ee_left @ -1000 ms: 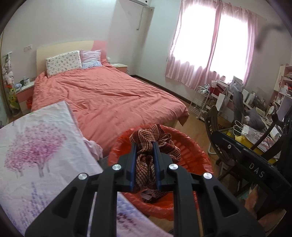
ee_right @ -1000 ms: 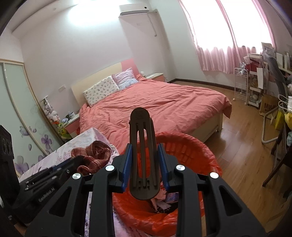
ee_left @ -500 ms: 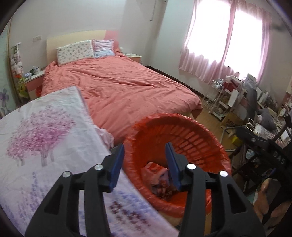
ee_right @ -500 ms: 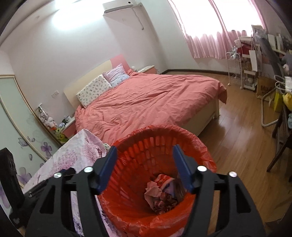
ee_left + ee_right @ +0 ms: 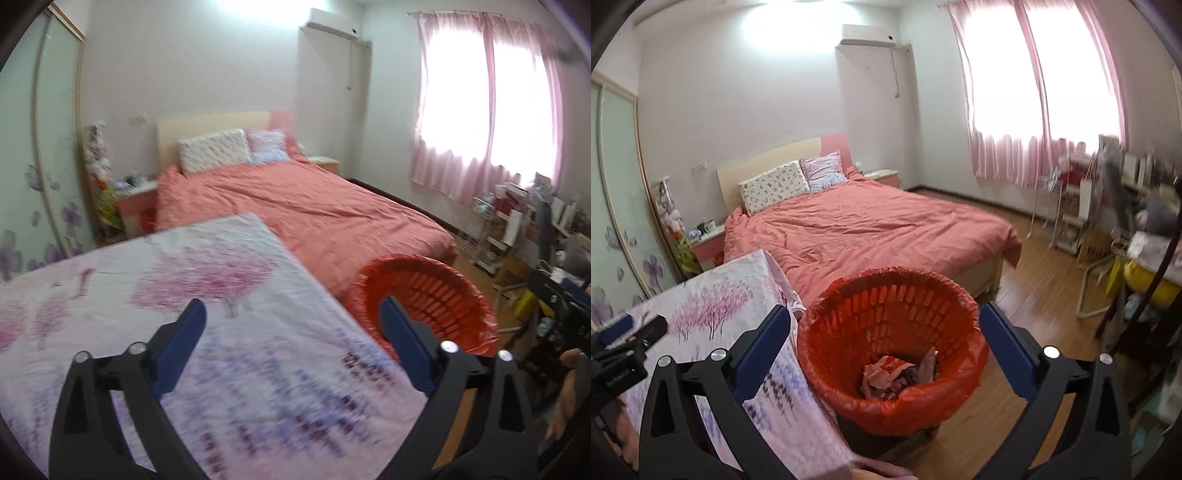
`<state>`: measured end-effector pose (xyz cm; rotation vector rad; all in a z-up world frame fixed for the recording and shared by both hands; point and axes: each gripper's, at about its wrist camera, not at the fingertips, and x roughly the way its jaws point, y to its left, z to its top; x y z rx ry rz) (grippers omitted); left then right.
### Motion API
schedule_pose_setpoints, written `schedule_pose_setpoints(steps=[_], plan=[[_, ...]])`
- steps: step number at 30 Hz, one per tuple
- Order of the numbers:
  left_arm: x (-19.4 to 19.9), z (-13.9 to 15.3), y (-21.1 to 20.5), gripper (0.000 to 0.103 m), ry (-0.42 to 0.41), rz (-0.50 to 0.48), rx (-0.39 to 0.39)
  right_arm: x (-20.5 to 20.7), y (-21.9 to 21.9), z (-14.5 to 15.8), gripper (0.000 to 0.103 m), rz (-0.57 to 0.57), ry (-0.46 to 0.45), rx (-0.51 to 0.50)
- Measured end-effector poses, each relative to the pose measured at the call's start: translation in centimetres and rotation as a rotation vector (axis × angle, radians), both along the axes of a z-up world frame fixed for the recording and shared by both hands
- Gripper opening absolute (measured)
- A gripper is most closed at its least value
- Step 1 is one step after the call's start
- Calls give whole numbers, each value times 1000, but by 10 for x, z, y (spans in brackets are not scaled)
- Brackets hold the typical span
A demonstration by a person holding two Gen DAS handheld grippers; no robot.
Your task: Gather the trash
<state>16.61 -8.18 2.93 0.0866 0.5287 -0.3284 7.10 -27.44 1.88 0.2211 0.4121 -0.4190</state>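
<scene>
Bed (image 5: pixel 871 229) with salmon duvet fills the back. Desk (image 5: pixel 184 295) under floral cloth, red-lined basket (image 5: pixel 827 317) touching its right edge. Left hand-held gripper (image 5: pixel 291 321) jaws apart, empty, over desk. Right hand-held gripper (image 5: pixel 882 325) jaws apart, empty, above basket. Crumpled trash (image 5: pixel 897 373) at basket bottom.

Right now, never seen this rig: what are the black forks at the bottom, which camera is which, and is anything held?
No robot here. A person holds one two-finger tool per hand, each with a fisheye camera looking along its fingers.

The left gripper looks over a table under a floral cloth; its jaws stand wide apart, with nothing between them.

The right gripper is also open and holds nothing. It points at a red basket lined with a red bag, standing on the wood floor beside the table. Crumpled trash lies at its bottom.

A pink bed is behind.
</scene>
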Motion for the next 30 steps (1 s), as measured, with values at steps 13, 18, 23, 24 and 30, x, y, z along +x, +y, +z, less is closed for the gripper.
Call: schedule_pose_setpoints(steps=[13,18,23,24,30], plan=[[-92,-18,64,99,-41,224,42,-54,42,-6,101,-116,-15,-106],[-121,-24,73,99,-81,266,59,-66,57,-12,101,-139,-25,-109],[-138,-27,82,99,-60,285,29,-71,67,-19,101,-98,5,-104],[-140,-28,83,99,-51,286,23,-74,67,-20,101,-92,11,-98],[-145,-38,88,99,14,288,2,-76,73,-28,101,-80,59,-78]])
